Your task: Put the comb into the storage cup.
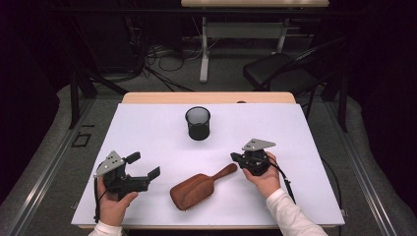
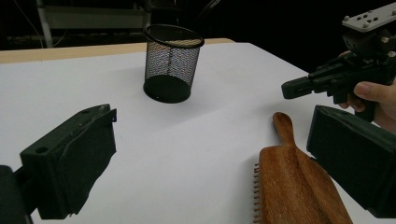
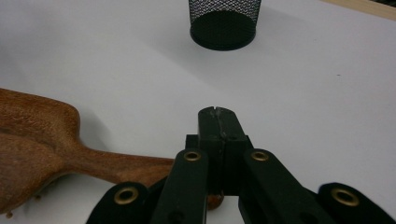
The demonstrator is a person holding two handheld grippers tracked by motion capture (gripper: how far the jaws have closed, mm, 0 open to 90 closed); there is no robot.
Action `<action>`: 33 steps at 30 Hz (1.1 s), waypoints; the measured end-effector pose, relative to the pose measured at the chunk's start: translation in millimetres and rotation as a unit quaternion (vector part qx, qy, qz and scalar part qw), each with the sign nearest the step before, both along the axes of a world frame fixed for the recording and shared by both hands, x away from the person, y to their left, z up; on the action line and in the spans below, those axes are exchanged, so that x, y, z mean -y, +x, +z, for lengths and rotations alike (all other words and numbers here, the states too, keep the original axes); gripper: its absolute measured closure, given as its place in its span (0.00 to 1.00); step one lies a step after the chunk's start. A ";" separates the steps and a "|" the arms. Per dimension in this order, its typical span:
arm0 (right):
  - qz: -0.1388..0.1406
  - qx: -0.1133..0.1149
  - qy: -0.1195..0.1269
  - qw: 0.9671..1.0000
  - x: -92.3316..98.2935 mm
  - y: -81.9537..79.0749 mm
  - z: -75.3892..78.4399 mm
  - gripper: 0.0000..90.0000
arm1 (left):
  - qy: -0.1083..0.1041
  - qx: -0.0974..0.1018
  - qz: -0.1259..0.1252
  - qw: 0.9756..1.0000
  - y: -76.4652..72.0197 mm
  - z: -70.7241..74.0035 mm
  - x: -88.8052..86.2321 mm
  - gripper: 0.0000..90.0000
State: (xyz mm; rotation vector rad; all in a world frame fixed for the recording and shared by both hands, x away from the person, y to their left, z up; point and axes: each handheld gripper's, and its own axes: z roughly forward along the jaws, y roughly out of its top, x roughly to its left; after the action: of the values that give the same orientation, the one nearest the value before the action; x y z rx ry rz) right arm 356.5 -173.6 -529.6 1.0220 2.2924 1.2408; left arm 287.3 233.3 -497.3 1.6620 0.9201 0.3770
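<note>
Hairbrush (image 2: 299, 186) bristles, apparently under wooden back.

Your wooden hairbrush (image 1: 199, 188) lies flat on the white bench (image 1: 147, 128), bristles down, its smooth reddish-brown back up. You see its broad paddle head toward 7 o'clock and its rounded handle running up toward 2 o'clock. A few bristle tips peek out along the head's lower edge. It lies at 6 o'clock from the bench's centre.

The high view looks forward and down over the whole bench (image 1: 147, 128); the left gripper view sits low, facing across it. The right gripper view hovers close above; all share the mesh cup (image 1: 198, 123) and hairbrush (image 1: 199, 188).
</note>
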 end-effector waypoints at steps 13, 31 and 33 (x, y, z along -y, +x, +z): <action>0.018 -0.015 -0.006 1.000 -24.6 14.2 -7.4 1.00 | -0.005 0.000 0.001 1.000 0.7 -0.8 -3.0 0.01; 0.043 -0.041 -0.032 0.998 -38.4 14.6 -19.5 1.00 | -0.002 0.002 0.002 1.000 0.9 -1.3 -4.2 0.02; 0.045 -0.042 -0.038 0.997 -38.9 12.6 -19.7 1.00 | -0.001 0.003 0.003 1.000 0.5 -1.0 -4.8 0.02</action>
State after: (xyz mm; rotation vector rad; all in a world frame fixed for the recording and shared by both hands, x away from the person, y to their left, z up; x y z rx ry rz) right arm 369.1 -134.6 -549.3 0.9698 2.4550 1.1542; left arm 287.8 238.1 -498.3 1.6563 0.9202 0.3845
